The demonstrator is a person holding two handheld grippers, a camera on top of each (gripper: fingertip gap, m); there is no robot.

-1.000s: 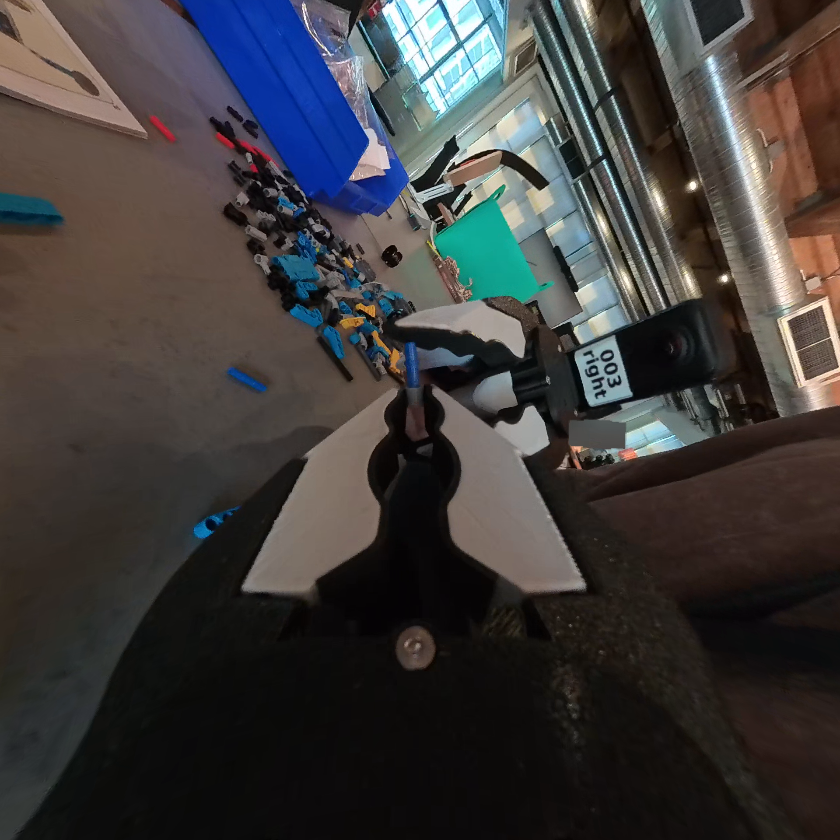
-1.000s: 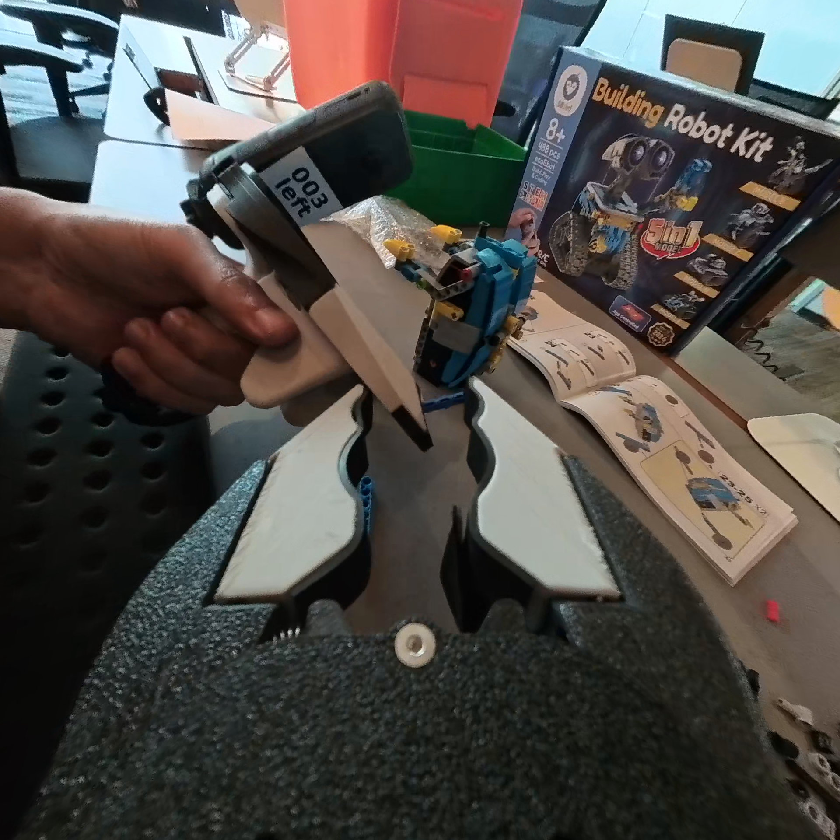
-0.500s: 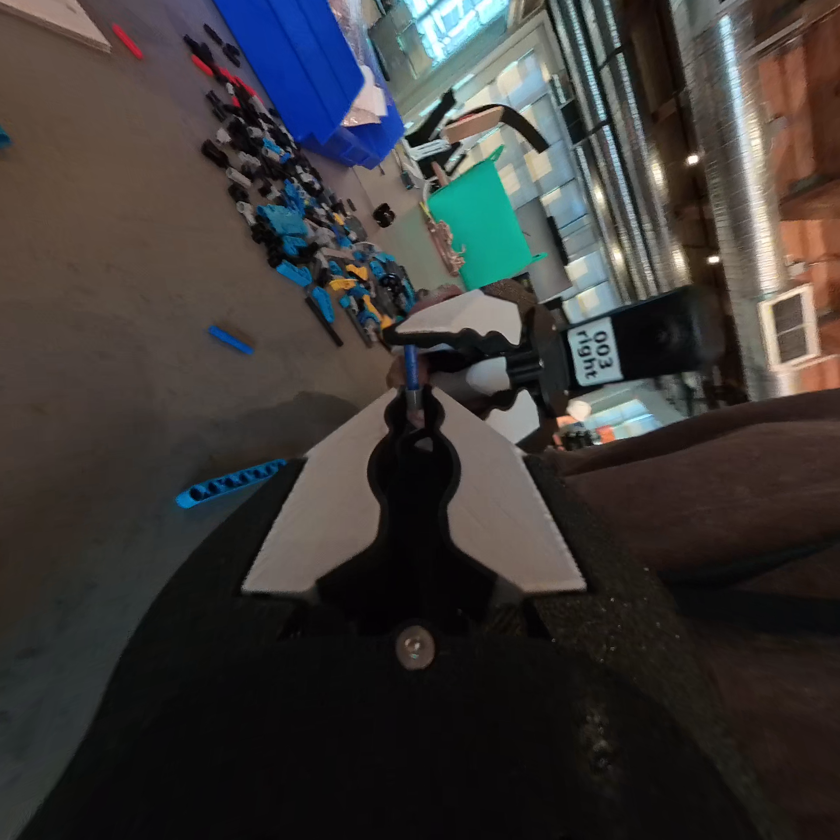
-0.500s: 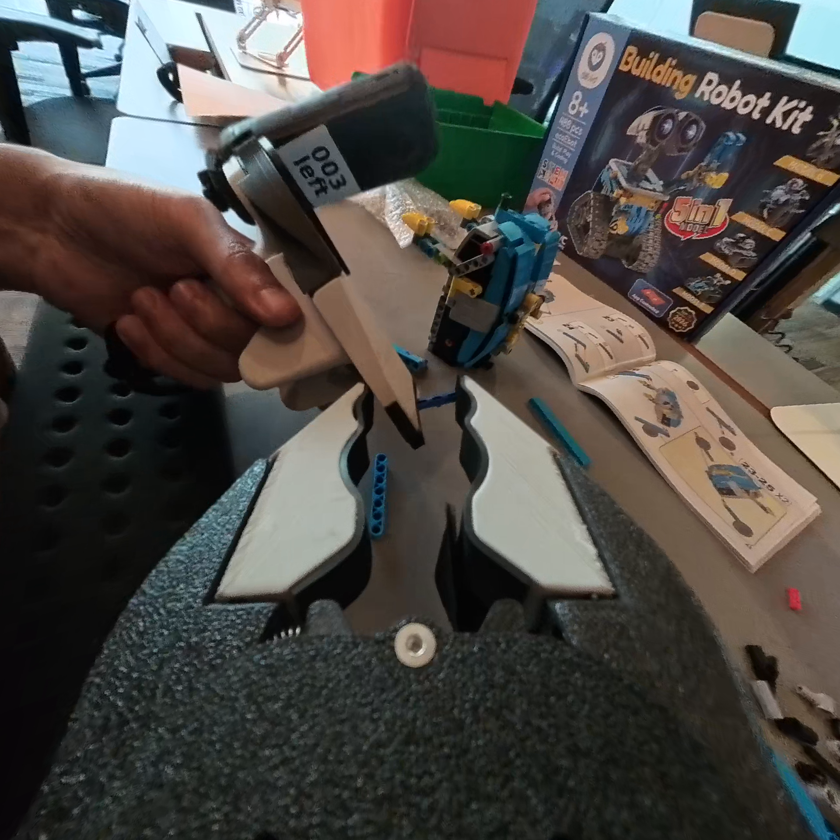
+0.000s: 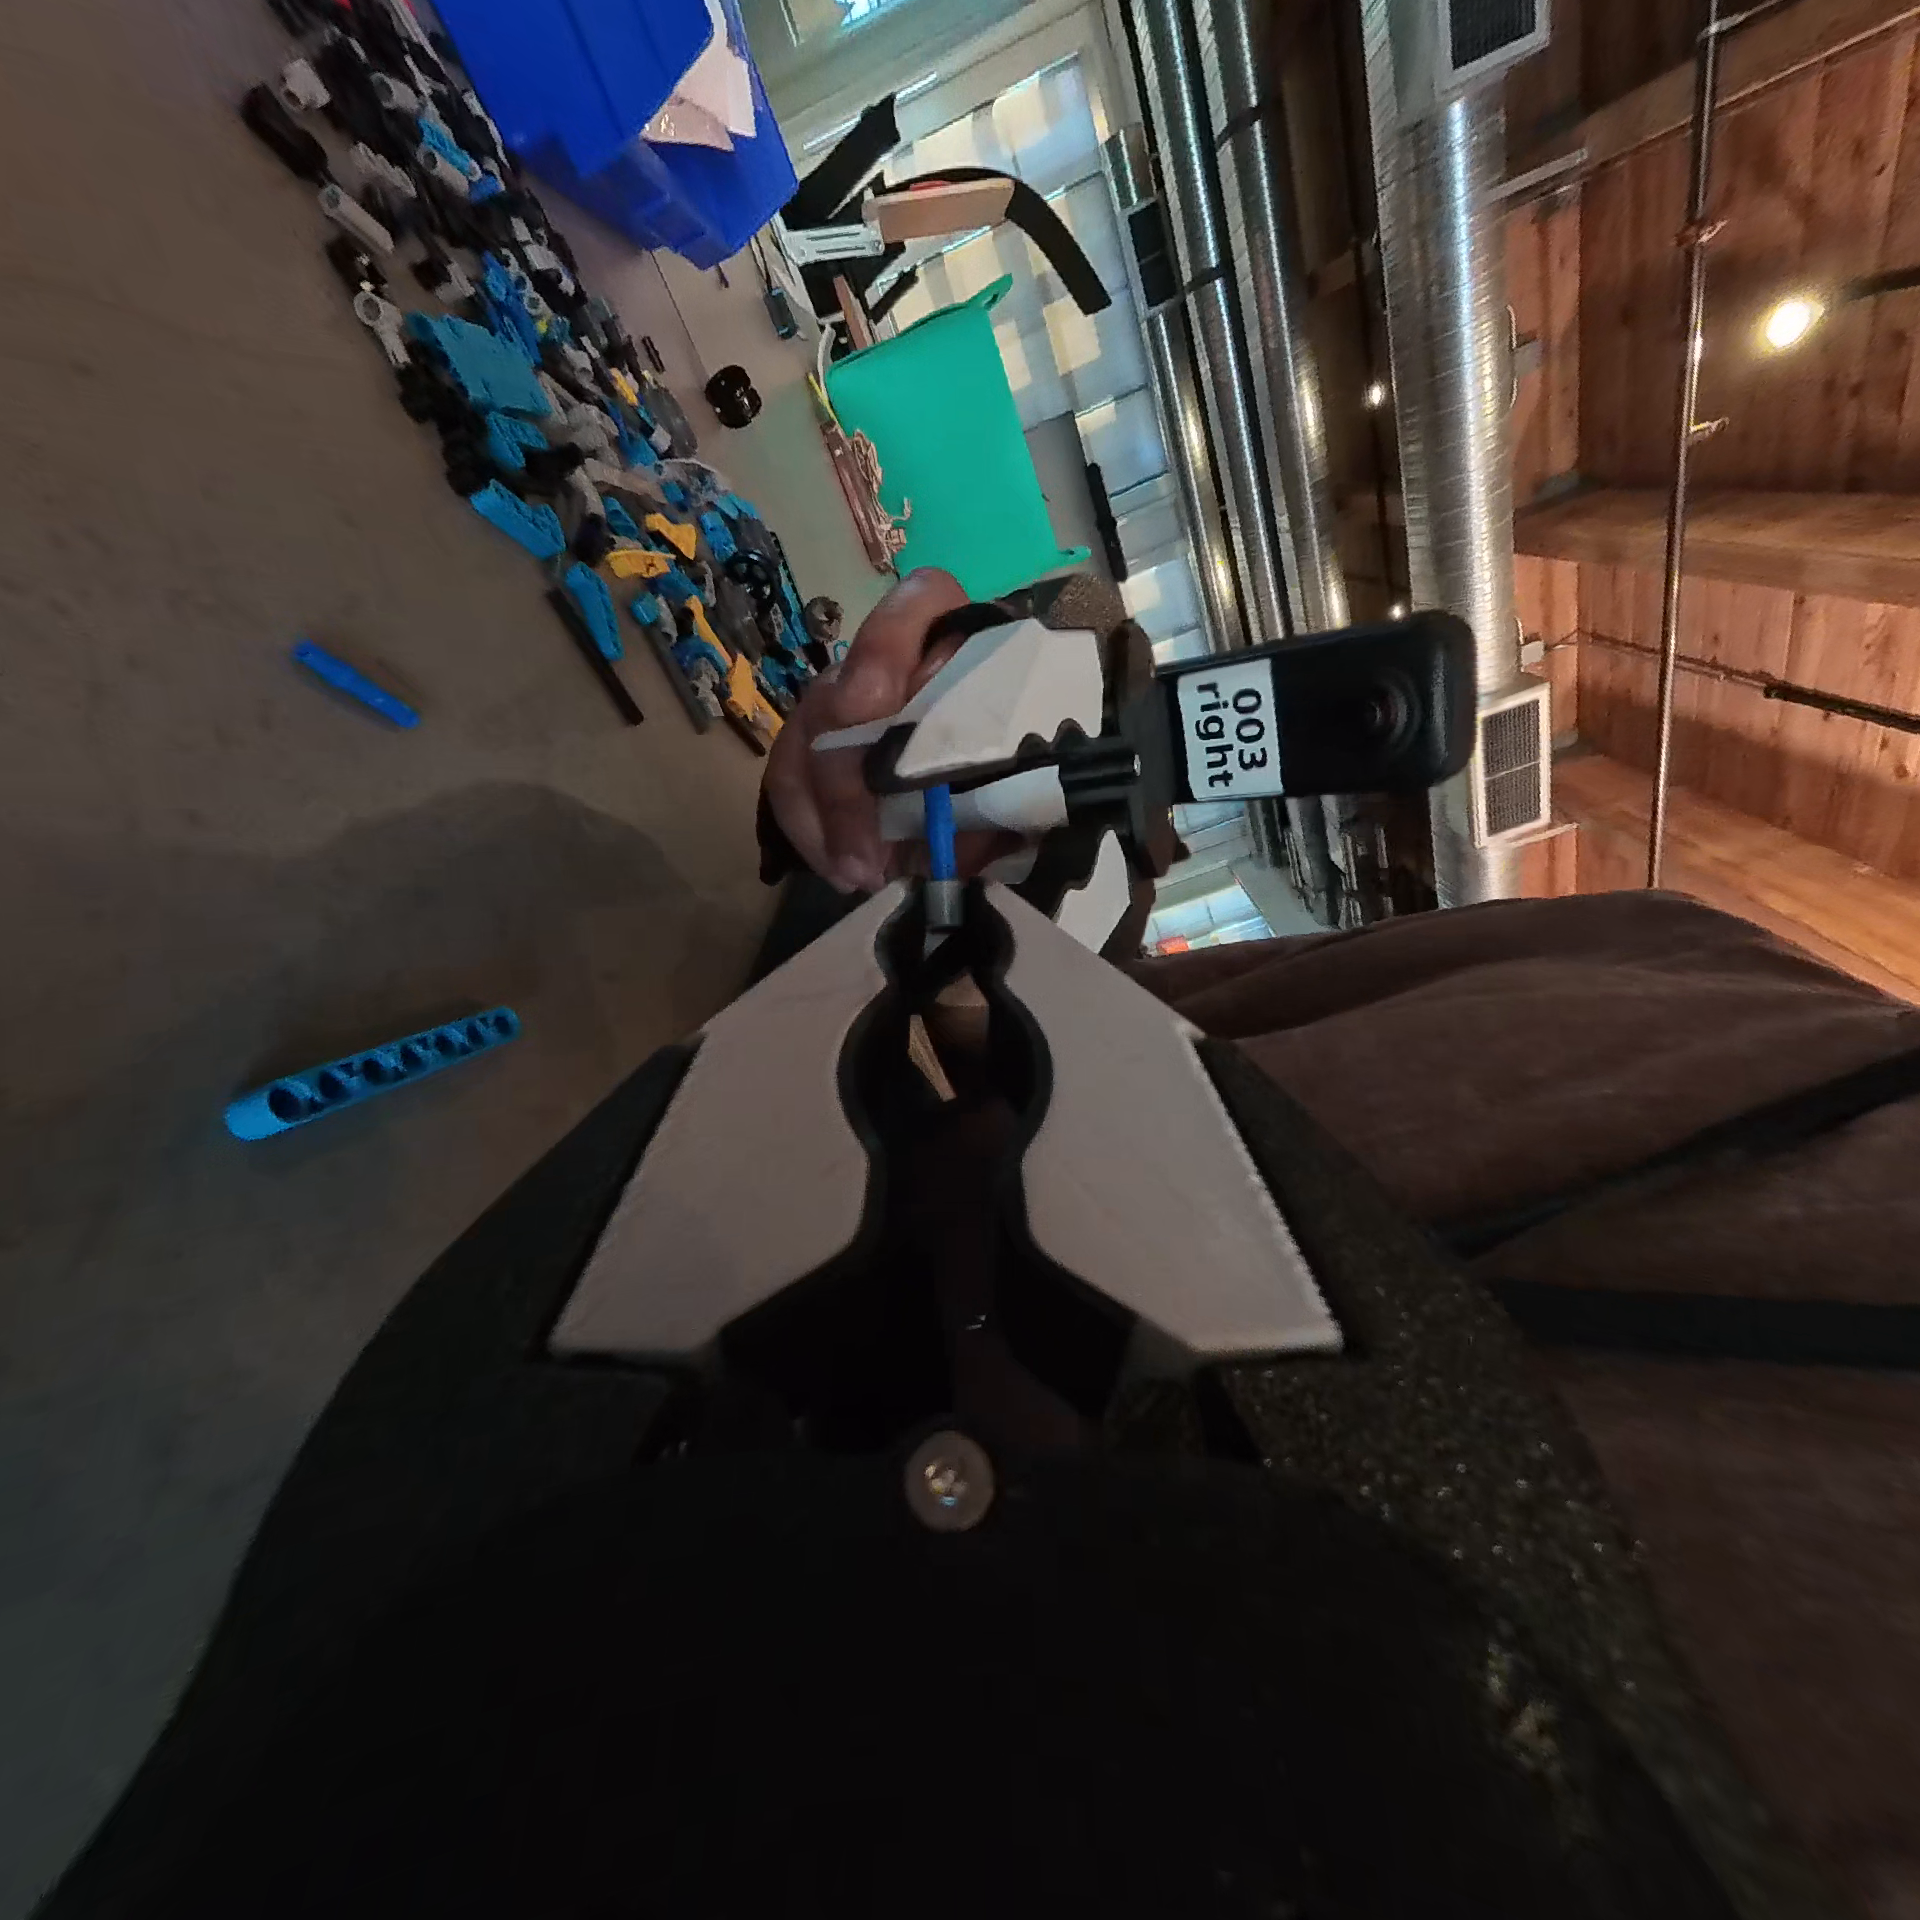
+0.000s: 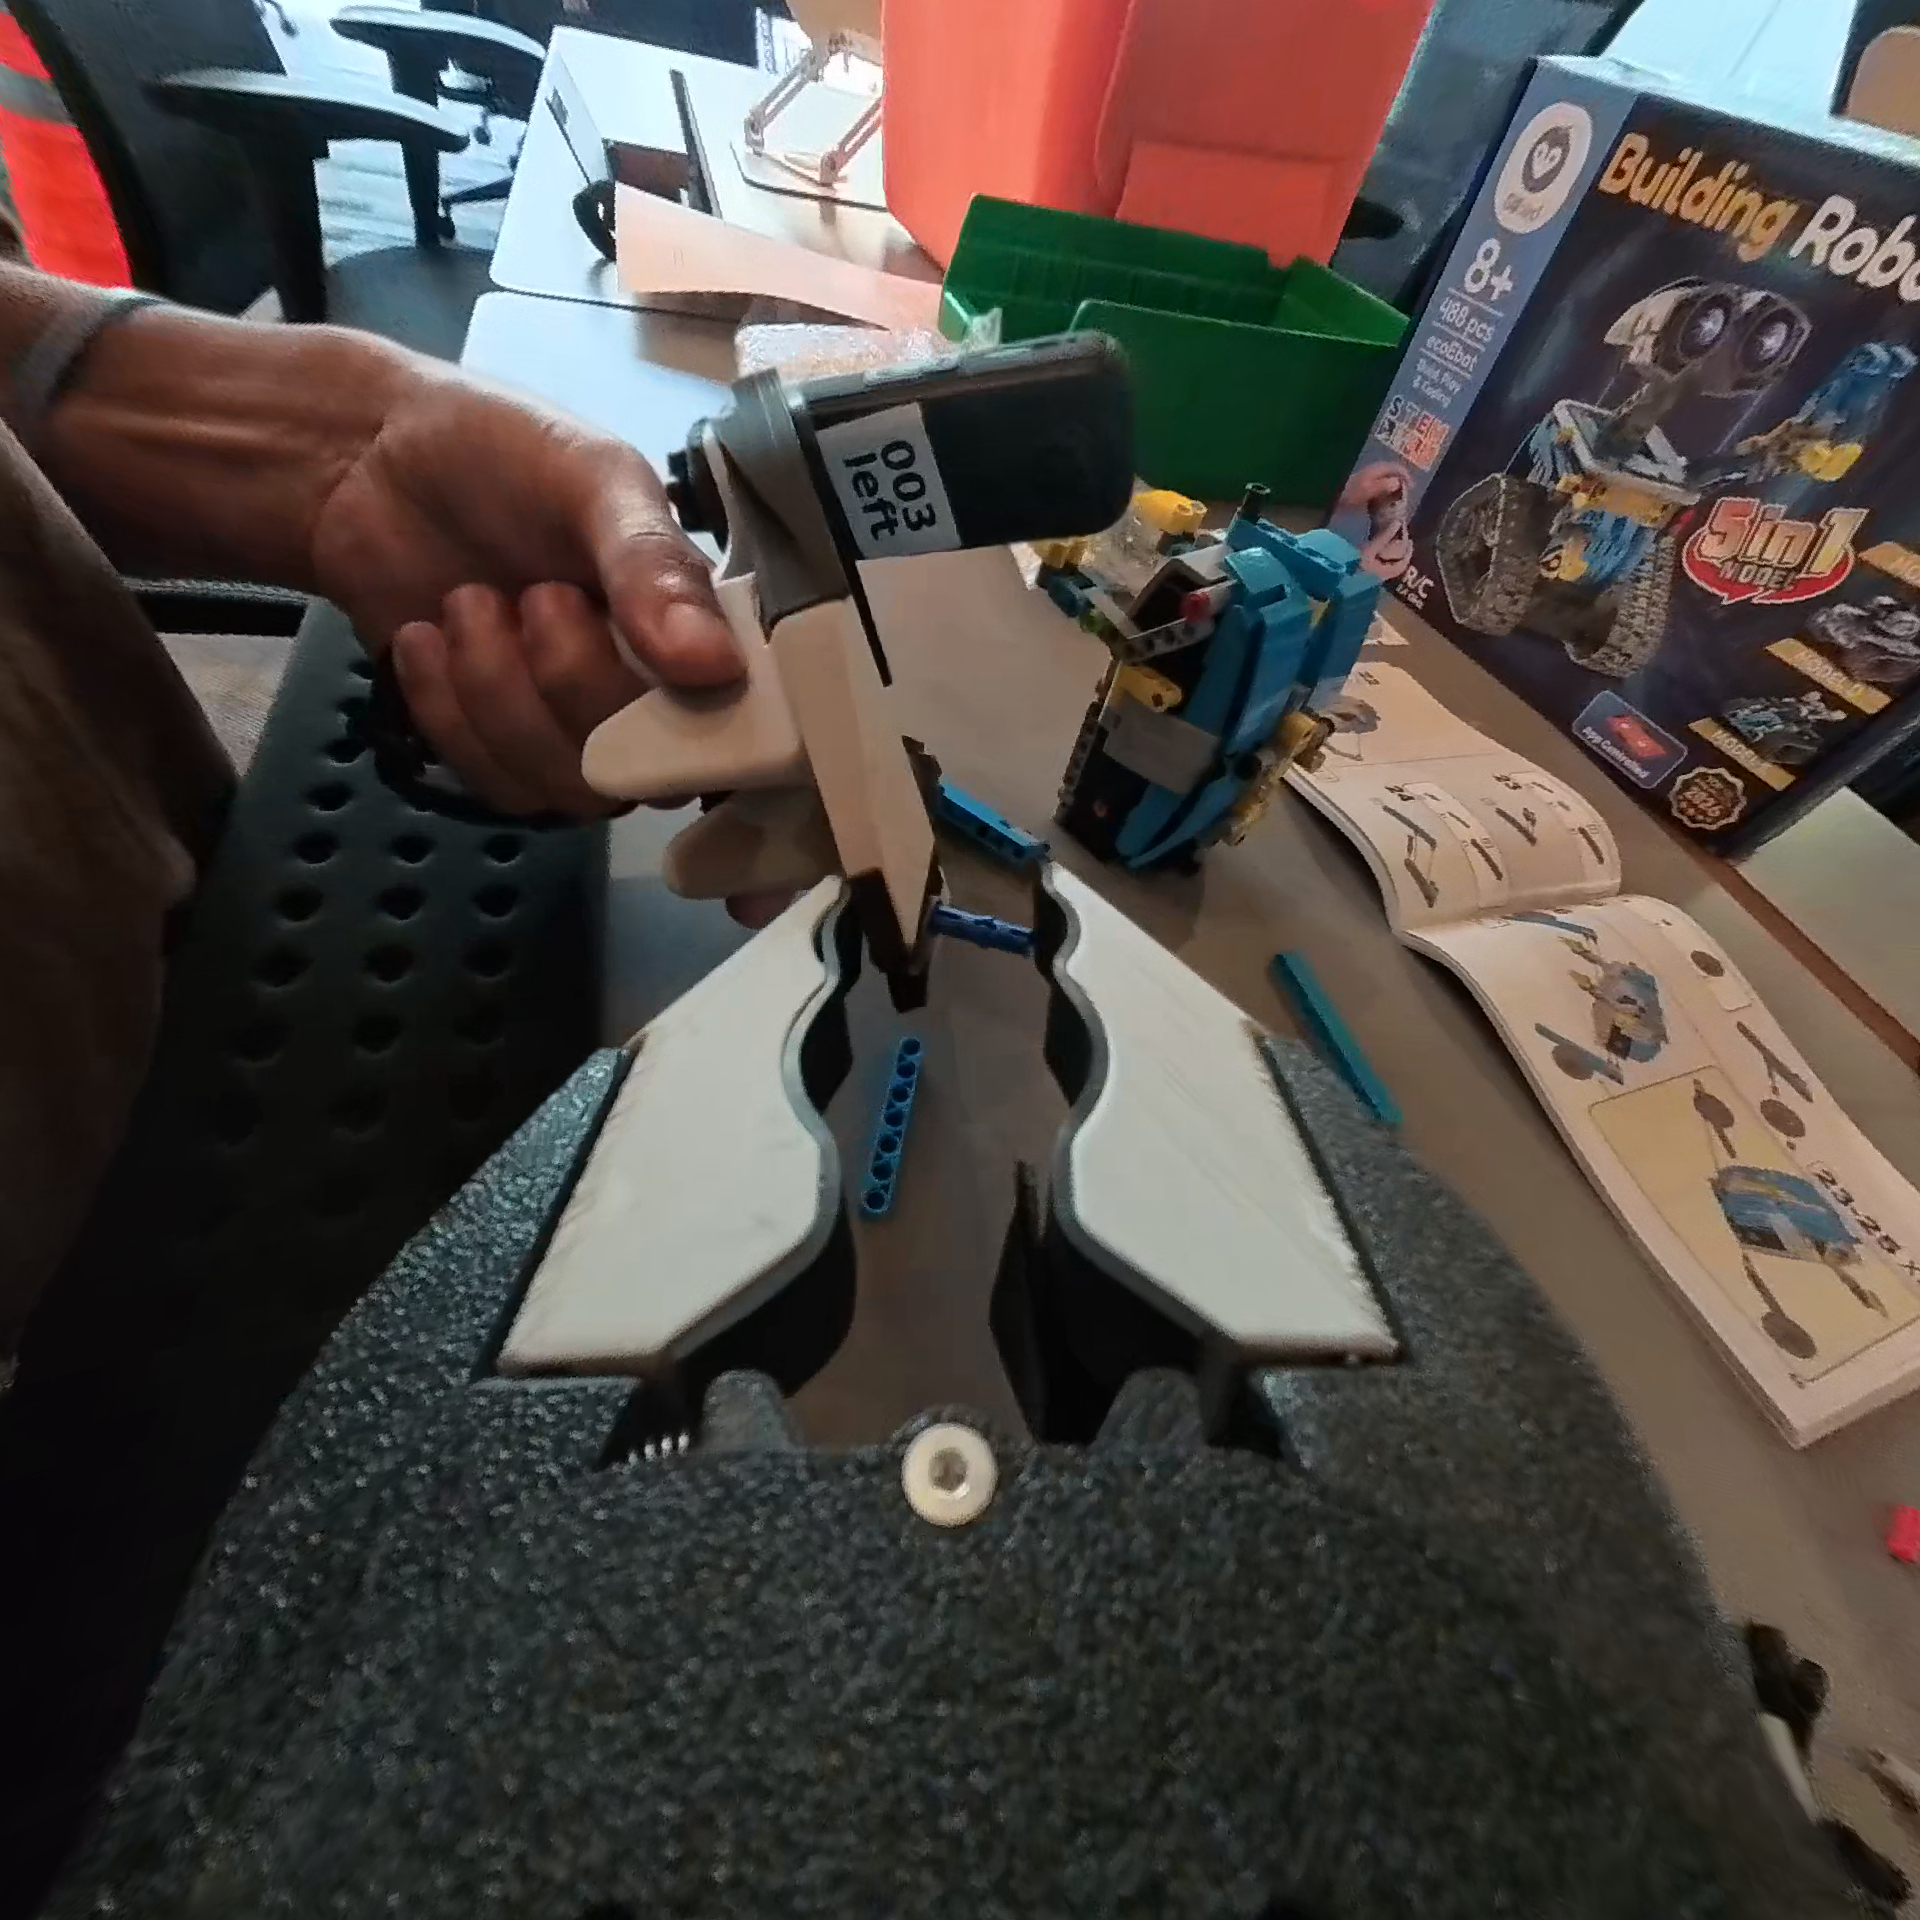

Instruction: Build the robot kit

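Left gripper (image 5: 943, 906) clamped on small blue axle (image 5: 940, 844) with grey sleeve, lifted above worktop (image 5: 187, 582). Right gripper (image 6: 948, 914) spread wide, fingertips flanking axle, perhaps touching. Blue holed beam (image 6: 891, 1127) lying flat beneath; blue brick robot model (image 6: 1226, 707) standing beyond.

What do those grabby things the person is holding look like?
Each gripper, left and right, has two flat white pointed fingers with black wavy inner edges on a speckled black body. A black camera with a white sticker sits on top. The person wears a brown sleeve.

The blue axle's (image 5: 940, 844) far end is hidden behind the right tongs (image 5: 914, 758).
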